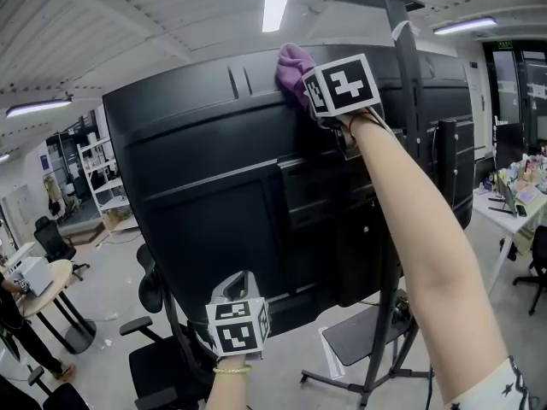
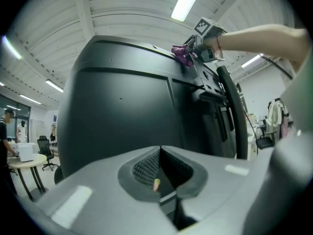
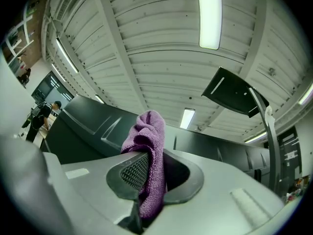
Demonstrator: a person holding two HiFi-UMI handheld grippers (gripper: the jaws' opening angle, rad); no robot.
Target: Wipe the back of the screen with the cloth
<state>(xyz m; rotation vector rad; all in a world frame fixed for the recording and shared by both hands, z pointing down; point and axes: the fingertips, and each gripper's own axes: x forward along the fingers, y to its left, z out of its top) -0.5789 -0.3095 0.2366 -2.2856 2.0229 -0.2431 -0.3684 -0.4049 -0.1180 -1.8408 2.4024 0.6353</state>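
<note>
The black back of the big screen (image 1: 214,178) fills the head view, tilted on its stand. My right gripper (image 1: 309,82) is up at the screen's top edge, shut on a purple cloth (image 1: 295,68) that presses against the panel. In the right gripper view the cloth (image 3: 146,146) bunches out between the jaws, with the screen (image 3: 93,126) just behind it. My left gripper (image 1: 241,287) sits low, near the screen's bottom edge, shut with nothing in it. The left gripper view looks up the screen (image 2: 127,106) to the cloth (image 2: 183,55) at the top.
The screen's pole stand (image 1: 402,75) and its floor base (image 1: 367,340) are at the right. A black office chair (image 1: 158,357) stands below left. A round white table (image 1: 47,284) is at far left, with a desk (image 1: 513,203) at far right.
</note>
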